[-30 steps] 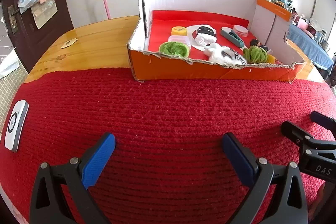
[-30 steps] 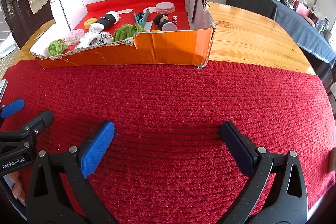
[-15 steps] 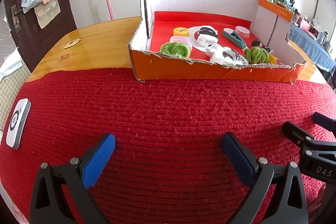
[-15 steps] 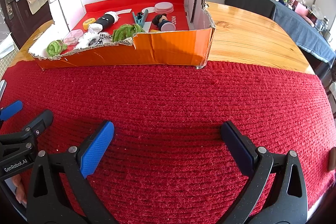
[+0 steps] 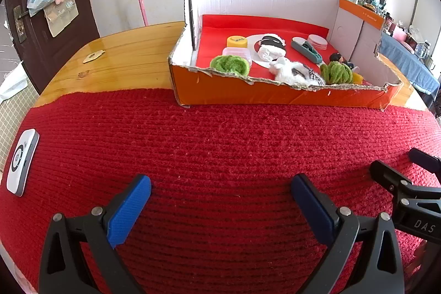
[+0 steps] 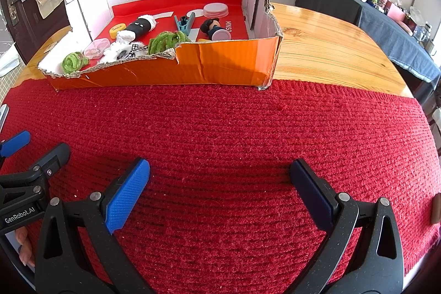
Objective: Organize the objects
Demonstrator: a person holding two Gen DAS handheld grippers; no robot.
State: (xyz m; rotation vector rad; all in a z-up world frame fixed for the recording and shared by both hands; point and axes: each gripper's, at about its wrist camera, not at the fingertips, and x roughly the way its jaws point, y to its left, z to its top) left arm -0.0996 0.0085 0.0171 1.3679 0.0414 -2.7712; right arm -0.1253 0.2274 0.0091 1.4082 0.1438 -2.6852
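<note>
Hovering unchanged over red mat (image 5: pixel 220 145), both hand-held grippers (image 5: pixel 220 200) (image 6: pixel 219 183) wide apart, empty.

Bright daylight, sharp focus, fisheye-bent, dark-vignetted edges

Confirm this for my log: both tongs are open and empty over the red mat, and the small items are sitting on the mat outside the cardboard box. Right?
Not quite. The small items lie inside the cardboard box, not on the red mat; the right wrist view shows it. Both the left tongs and right tongs are open and empty.
</note>
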